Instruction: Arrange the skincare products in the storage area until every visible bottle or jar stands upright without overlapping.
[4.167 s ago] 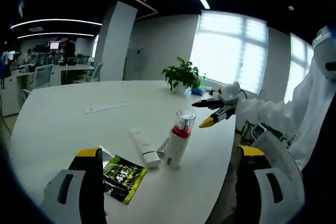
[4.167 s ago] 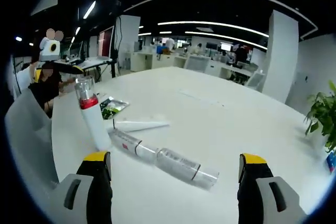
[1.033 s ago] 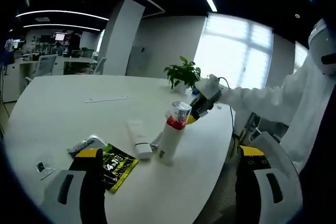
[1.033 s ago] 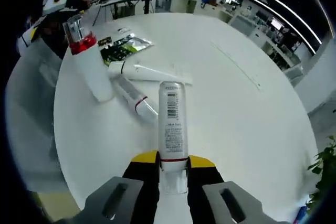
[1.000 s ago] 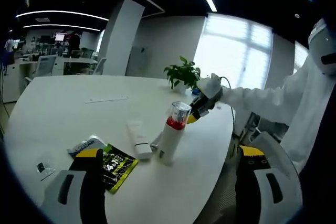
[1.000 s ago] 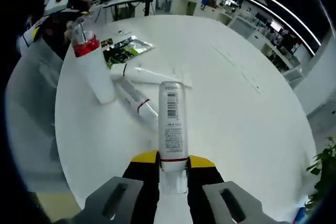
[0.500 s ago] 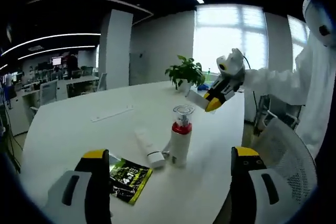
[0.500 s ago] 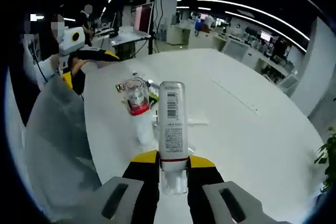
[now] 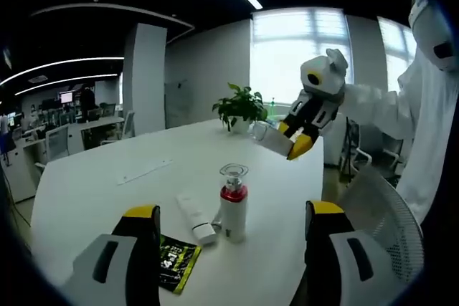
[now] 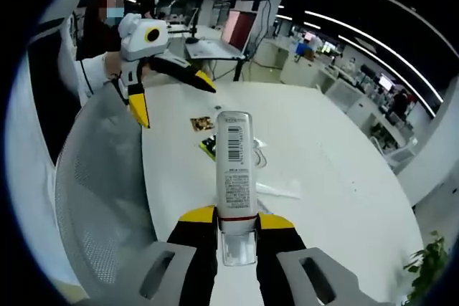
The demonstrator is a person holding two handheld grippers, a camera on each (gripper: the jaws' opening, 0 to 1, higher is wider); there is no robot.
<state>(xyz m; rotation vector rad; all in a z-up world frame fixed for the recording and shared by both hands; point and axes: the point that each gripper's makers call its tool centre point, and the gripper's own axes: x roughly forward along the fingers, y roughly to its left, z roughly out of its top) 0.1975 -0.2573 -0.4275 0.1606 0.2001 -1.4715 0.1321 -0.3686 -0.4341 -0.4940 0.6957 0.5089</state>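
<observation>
A white bottle with a red collar and clear cap point(image 9: 232, 210) stands upright on the round white table point(image 9: 107, 191). A white tube point(image 9: 193, 214) lies flat just left of it. High over the table's right side, my right gripper point(image 9: 295, 138) is shut on a clear bottle point(image 9: 263, 134). In the right gripper view that clear bottle with a barcode label point(image 10: 235, 166) points straight out from the shut right gripper point(image 10: 235, 221). My left gripper point(image 9: 234, 211) is open with nothing between its jaws, and it shows as the left gripper point(image 10: 174, 99) above the table edge.
A green sachet point(image 9: 175, 262) lies near the front edge, and it shows as the sachet point(image 10: 208, 145) beside a small brown packet point(image 10: 201, 124). A potted plant point(image 9: 240, 106) stands at the far side. A mesh chair back point(image 10: 107, 191) is close by. A person in white sleeves point(image 9: 423, 127) stands at the right.
My right gripper has lifted the clear bottle higher above the table. Both views have pulled back and up from the table; the red-collared bottle and tube stay in place.
</observation>
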